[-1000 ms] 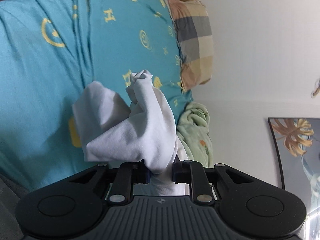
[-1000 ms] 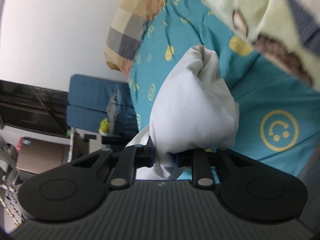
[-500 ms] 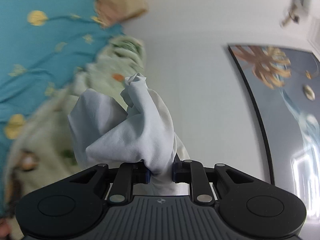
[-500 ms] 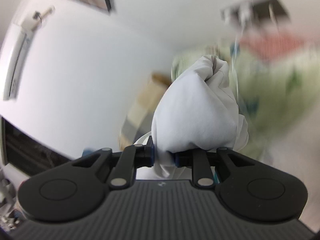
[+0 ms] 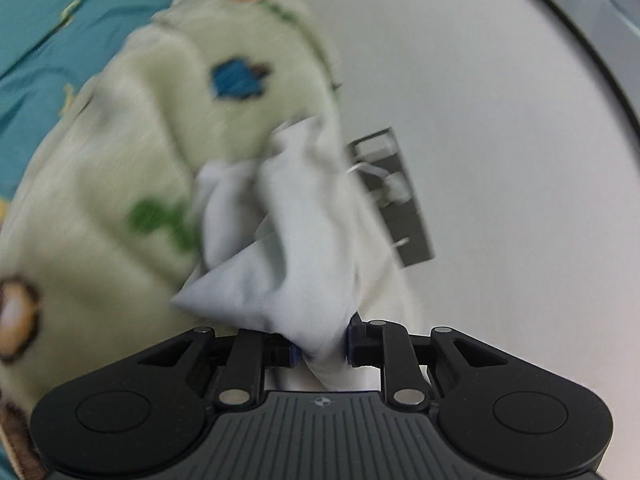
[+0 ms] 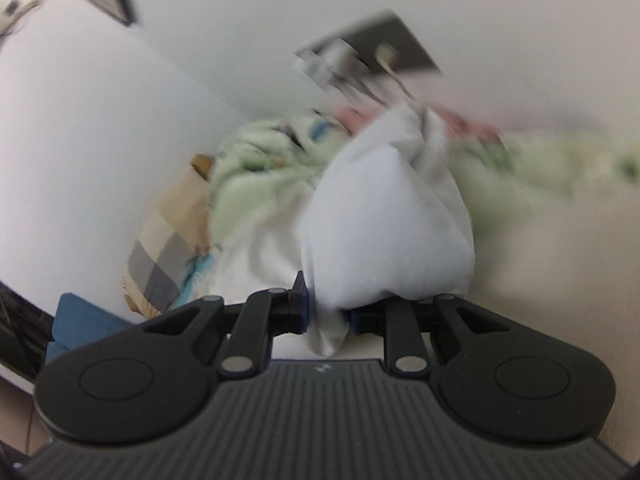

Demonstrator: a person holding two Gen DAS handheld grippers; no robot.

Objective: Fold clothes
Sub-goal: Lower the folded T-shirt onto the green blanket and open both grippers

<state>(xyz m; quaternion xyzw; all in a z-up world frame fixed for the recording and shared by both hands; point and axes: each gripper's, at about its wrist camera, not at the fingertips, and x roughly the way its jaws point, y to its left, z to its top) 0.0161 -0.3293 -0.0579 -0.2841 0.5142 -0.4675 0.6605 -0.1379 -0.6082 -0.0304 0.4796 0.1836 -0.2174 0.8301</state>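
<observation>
A white garment (image 5: 288, 240) is bunched up in front of my left gripper (image 5: 320, 350), which is shut on its fabric. In the right wrist view my right gripper (image 6: 328, 314) is shut on another bunch of the same white garment (image 6: 388, 232). Both bunches rise above the fingers and hide what lies straight ahead. Both views are blurred by motion. A pale green printed blanket (image 5: 120, 160) lies behind the garment on the left; it also shows in the right wrist view (image 6: 260, 164).
A teal bed sheet (image 5: 36, 52) with yellow prints is at the upper left. A checked pillow (image 6: 164, 236) lies against the white wall (image 6: 80, 120). A framed picture (image 5: 592, 12) hangs at the upper right. A grey wall fixture (image 5: 396, 200) is behind the garment.
Both grippers have swung upward and away from the teal sheet, still holding the white garment. The views now face the green blanket and the wall.
</observation>
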